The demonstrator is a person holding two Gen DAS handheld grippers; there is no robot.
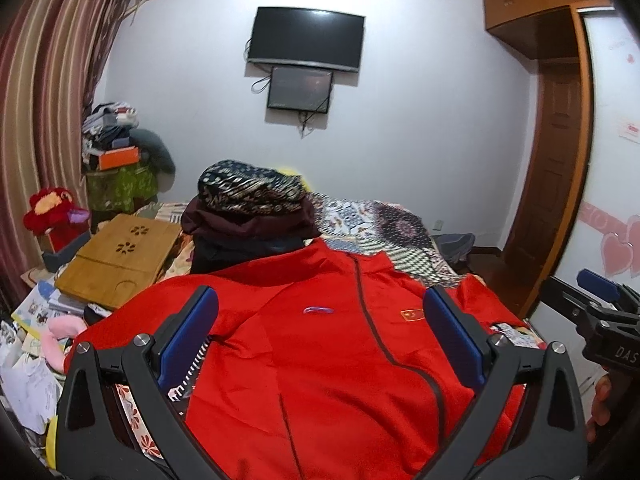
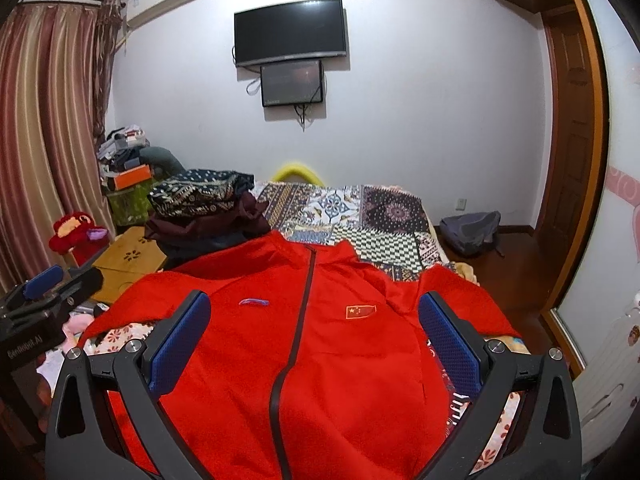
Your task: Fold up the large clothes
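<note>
Jacket: a red jacket (image 1: 320,360) is lying flat, front up and zipped, filling the lower centre of both views on a patterned bed (image 2: 360,216).
Left gripper: the left gripper (image 1: 320,344) is hovering above the jacket, fingers spread wide, gripping nothing.
Right gripper: the right gripper (image 2: 316,340) is hovering likewise, fingers wide apart and empty.
Clothes pile: a pile of clothes (image 1: 248,208) is sitting just beyond the collar, left of centre.
Television: a dark television (image 2: 290,32) is hanging on the far wall, upper centre.
</note>
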